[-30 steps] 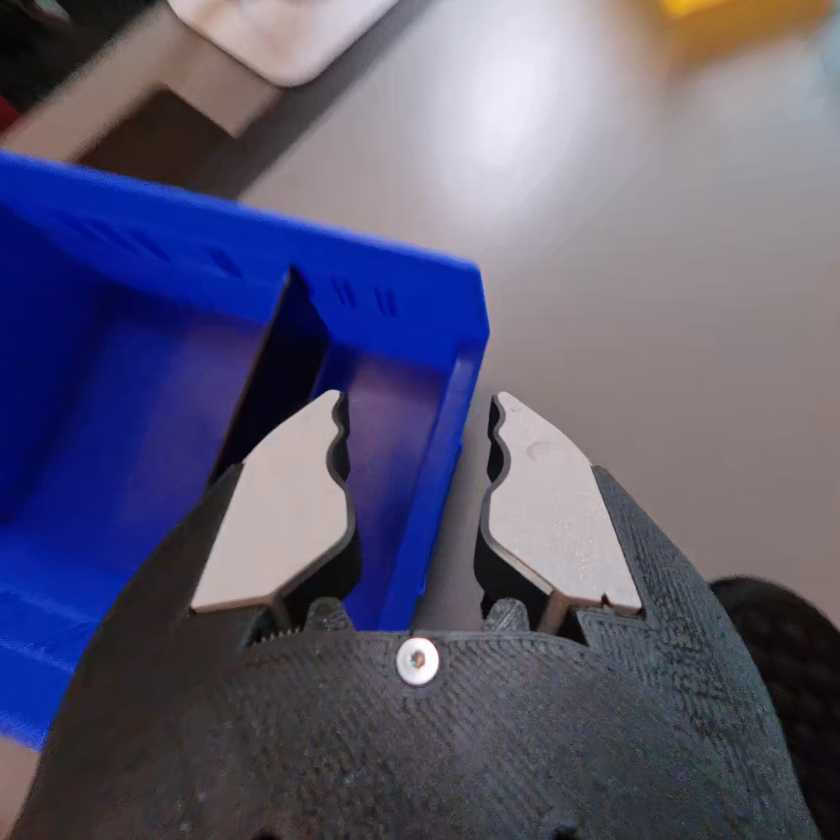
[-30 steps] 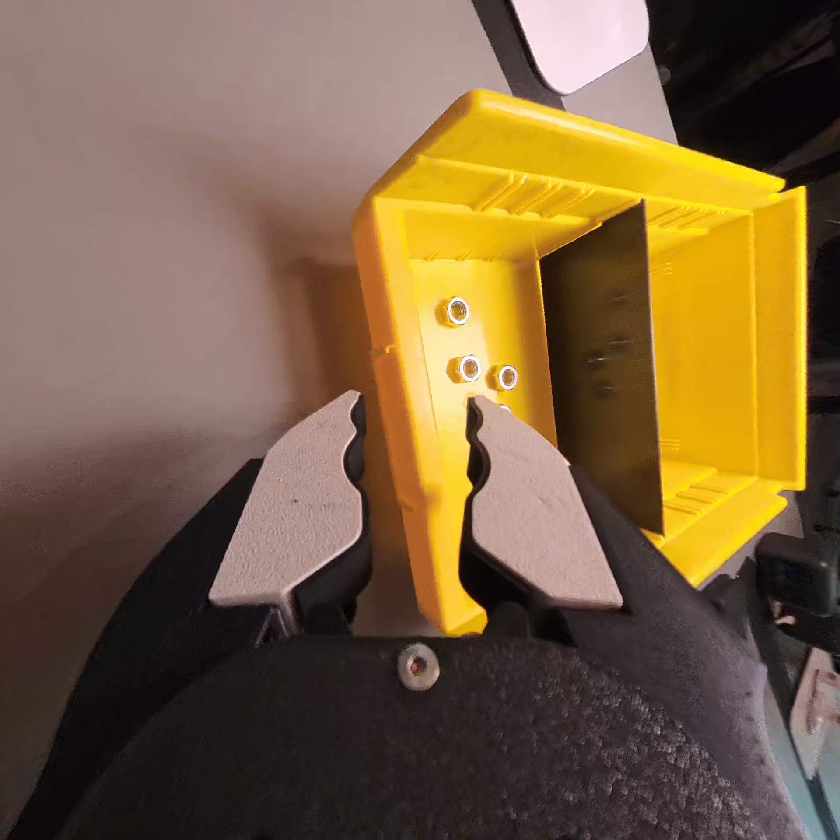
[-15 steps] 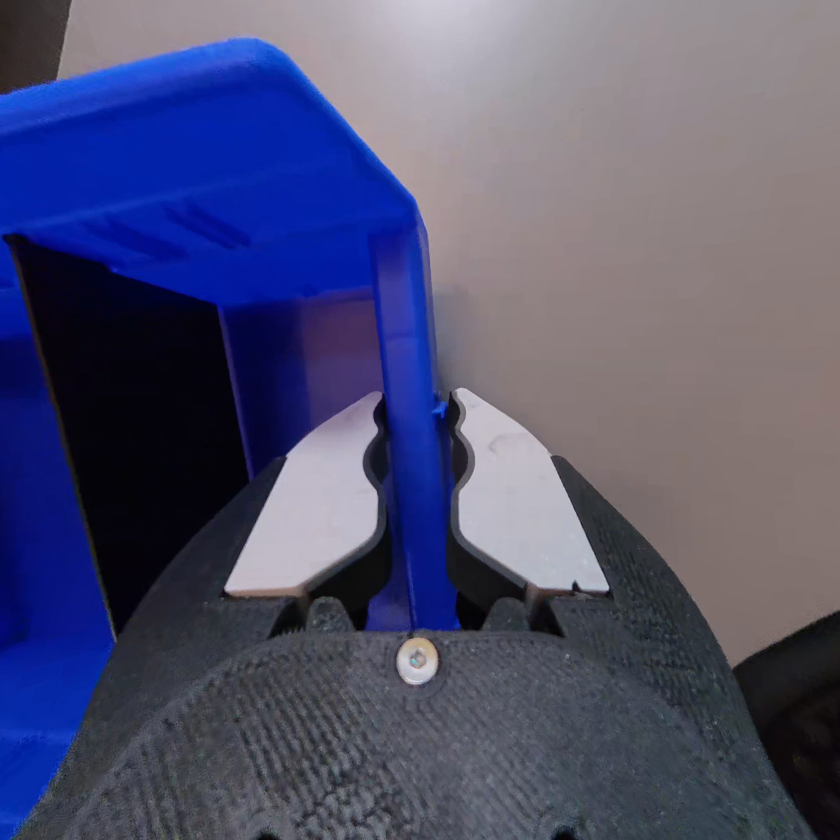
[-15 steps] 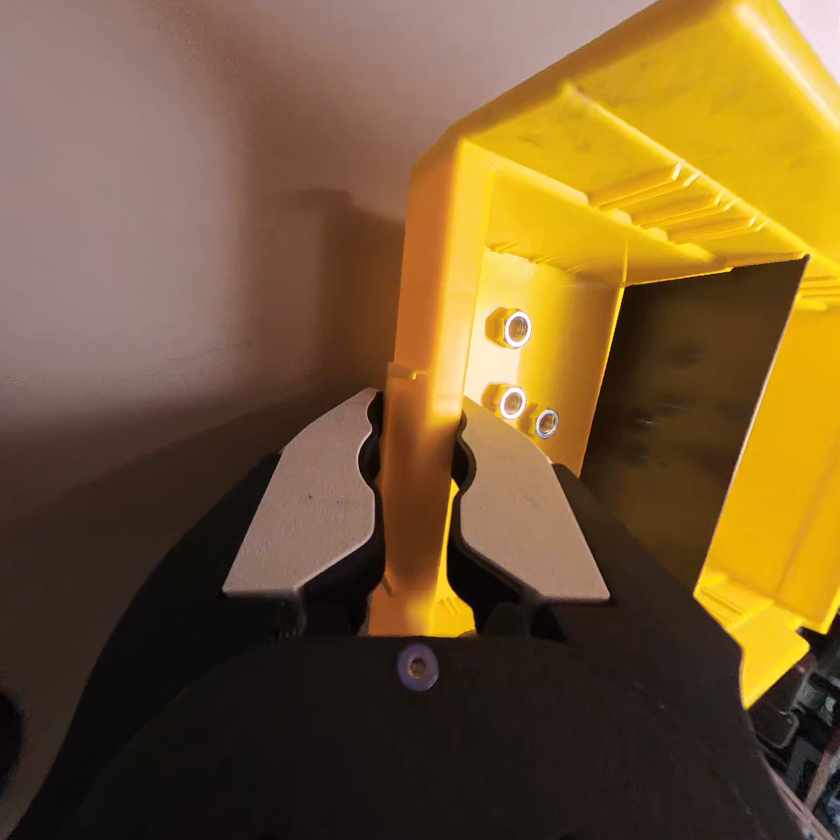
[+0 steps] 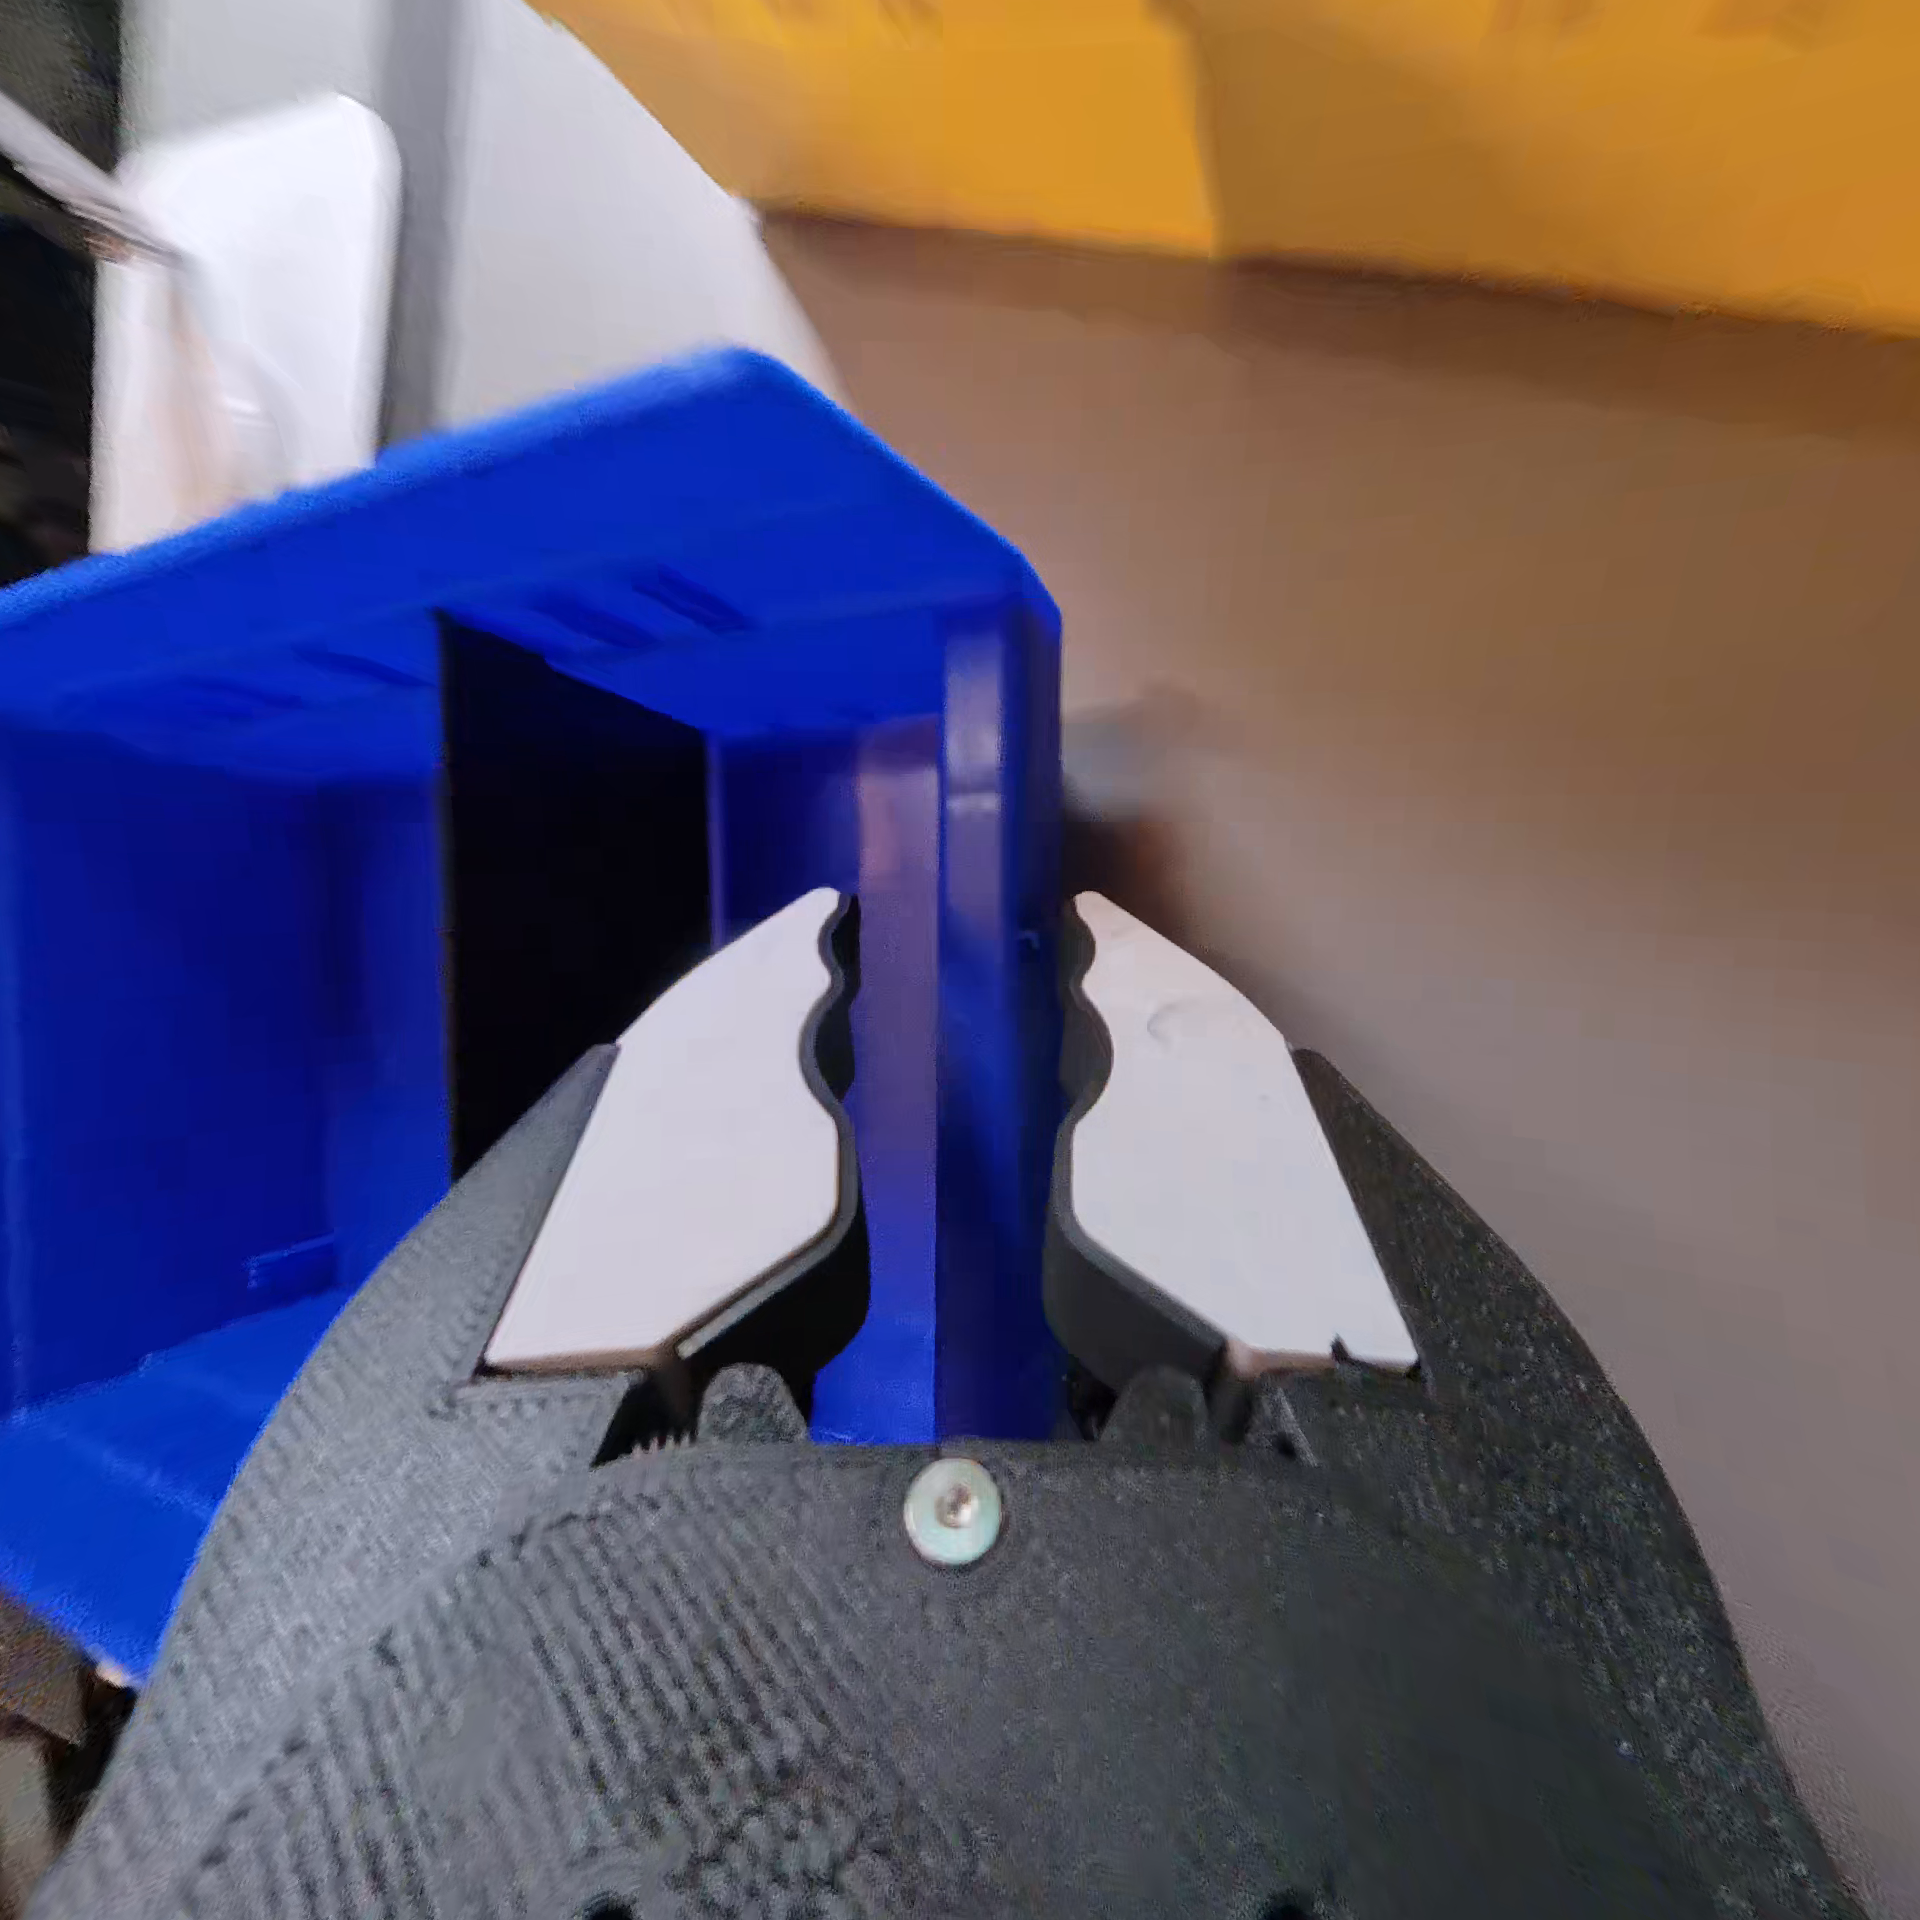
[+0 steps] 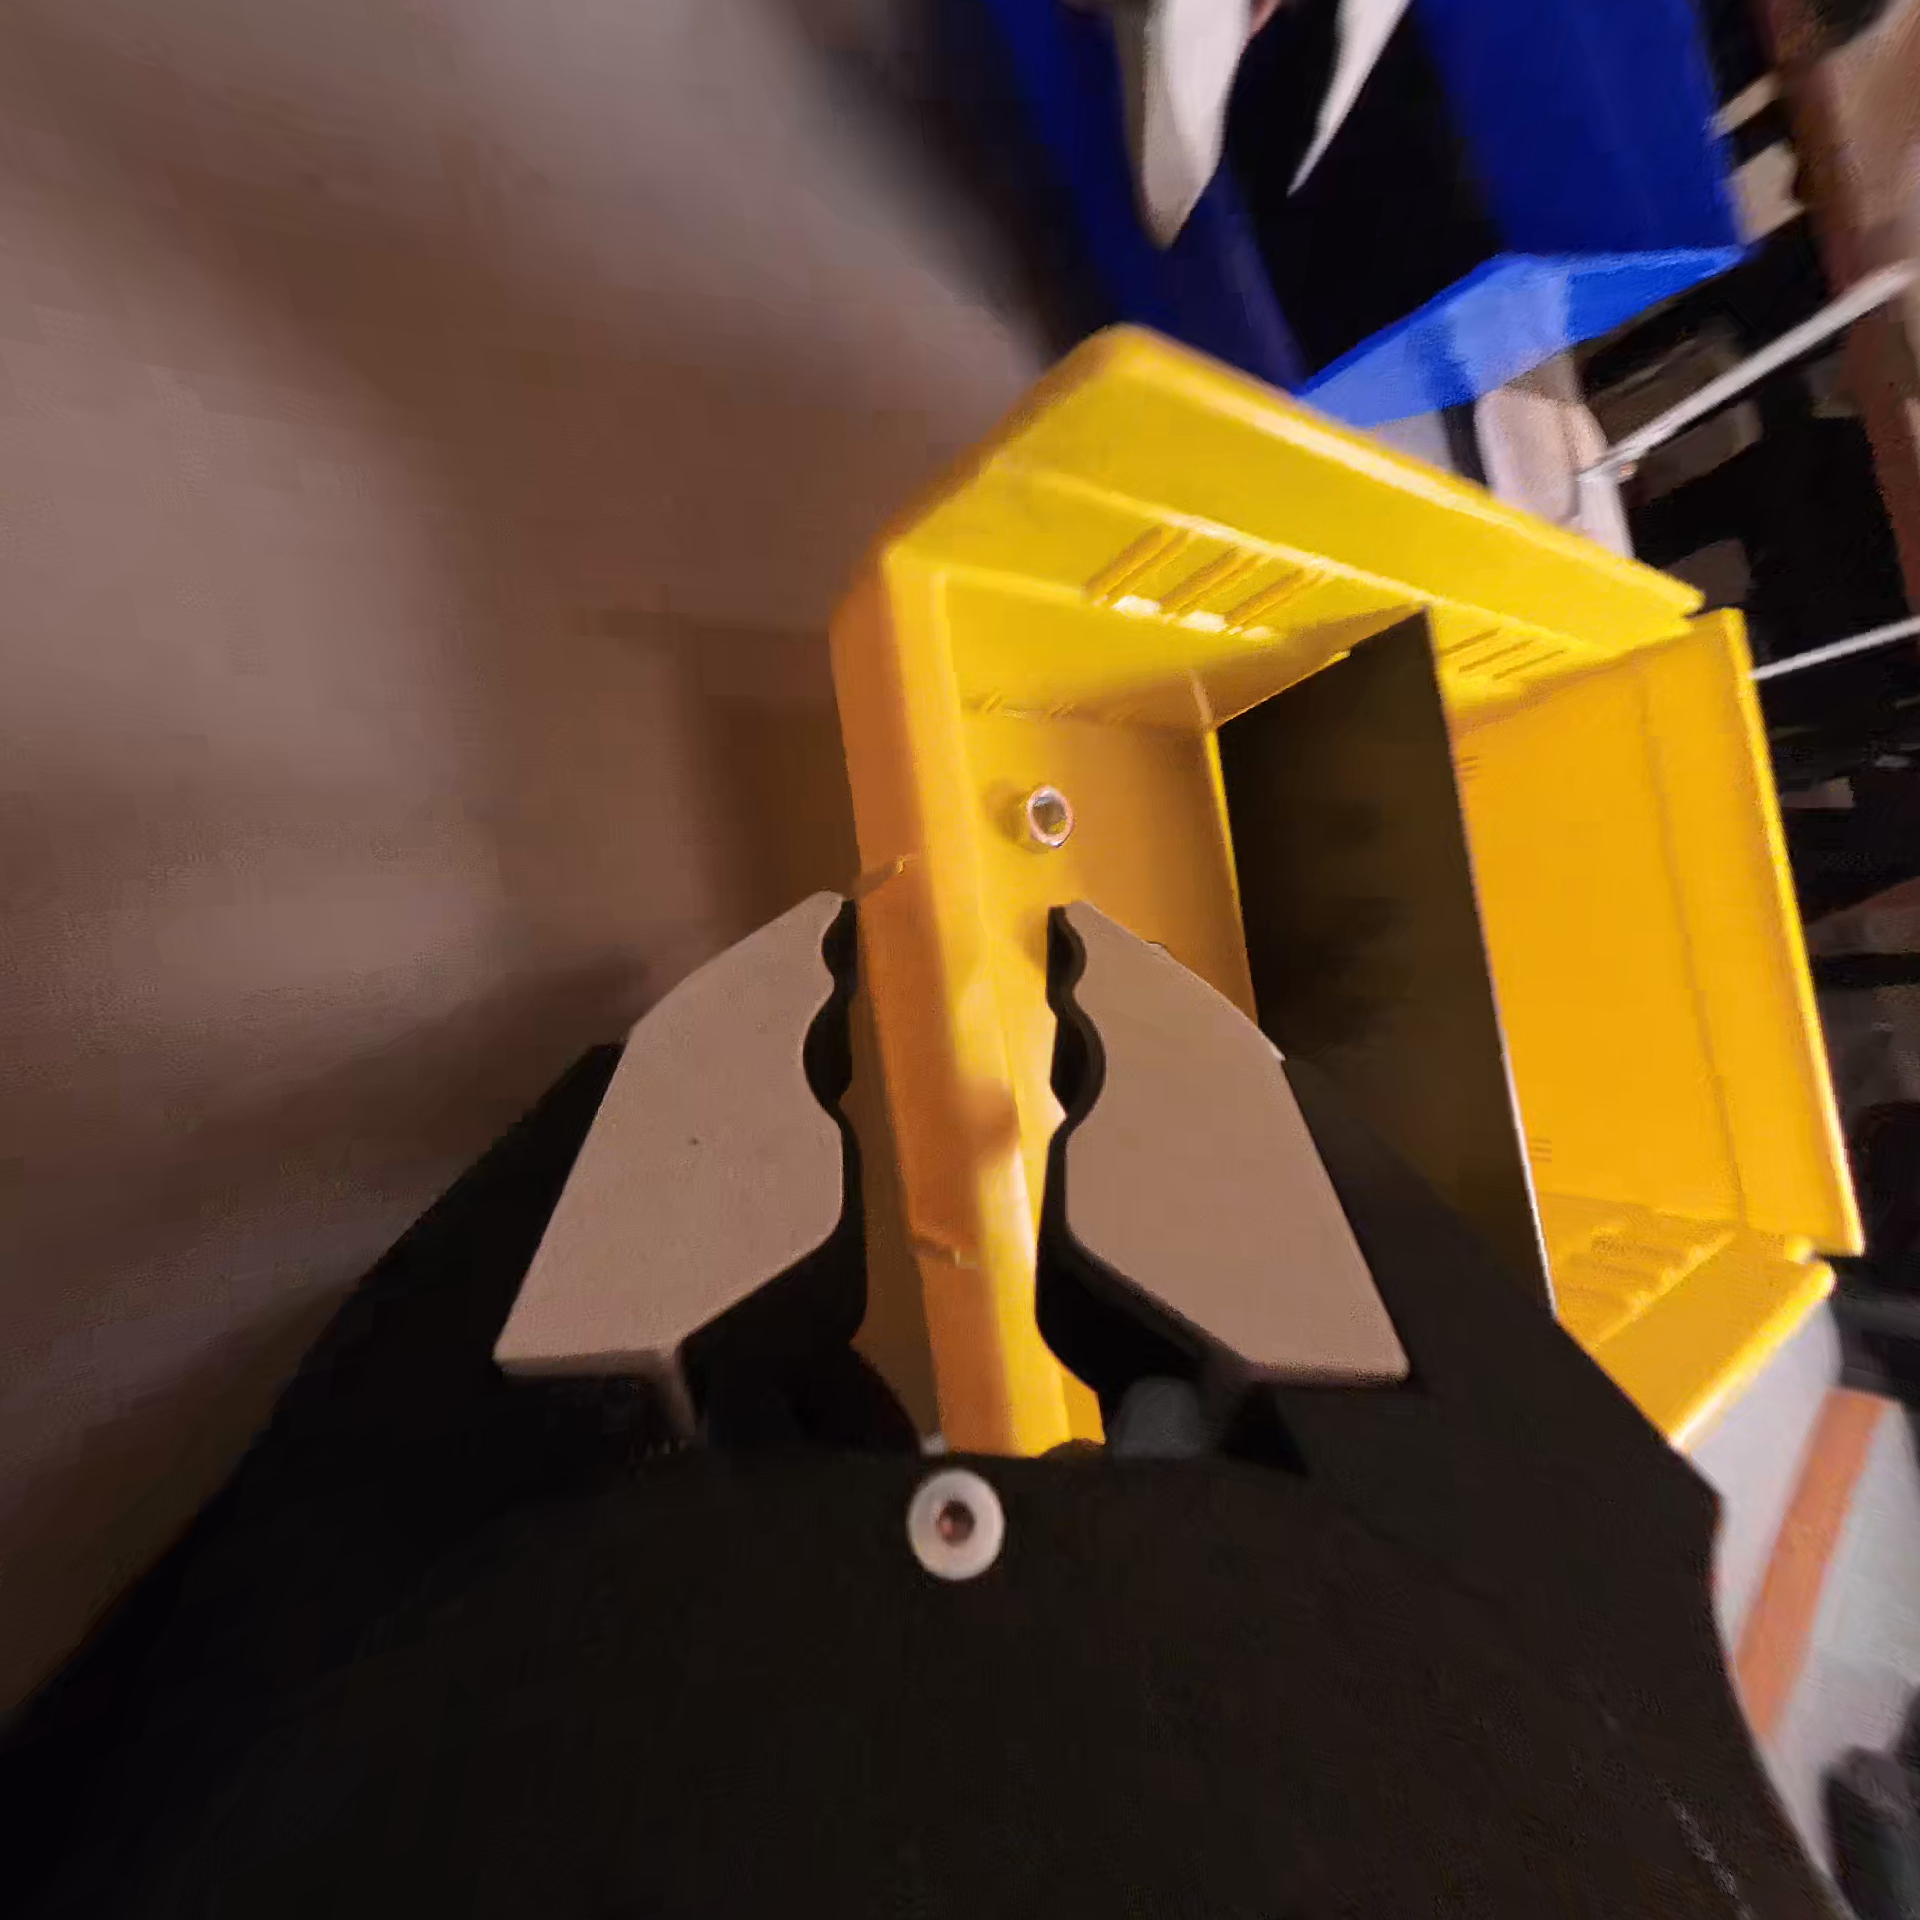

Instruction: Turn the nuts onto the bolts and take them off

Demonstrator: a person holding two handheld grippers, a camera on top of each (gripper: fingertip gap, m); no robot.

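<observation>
Left gripper (image 5: 951, 1029) clamped on the right wall of the blue bin (image 5: 312, 935), right gripper (image 6: 951, 1023) clamped on the left wall of the yellow bin (image 6: 1558, 935), both bins seemingly being carried over the grey table (image 5: 1507, 831). One nut (image 6: 1047, 818) visible in the yellow bin's left compartment, beside a dark divider (image 6: 1351, 935); no bolts in sight. Judging by this, threading not yet begun, with all turning on and off left to do.

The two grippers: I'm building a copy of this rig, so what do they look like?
Both look alike. The left gripper and right gripper each have a black, rough-textured body that looks 3D-printed, with one silver screw at its centre front. Each carries two flat pale grey fingers that taper to points, with black wavy-edged pads on their inner sides. No cables or sleeves show.
</observation>
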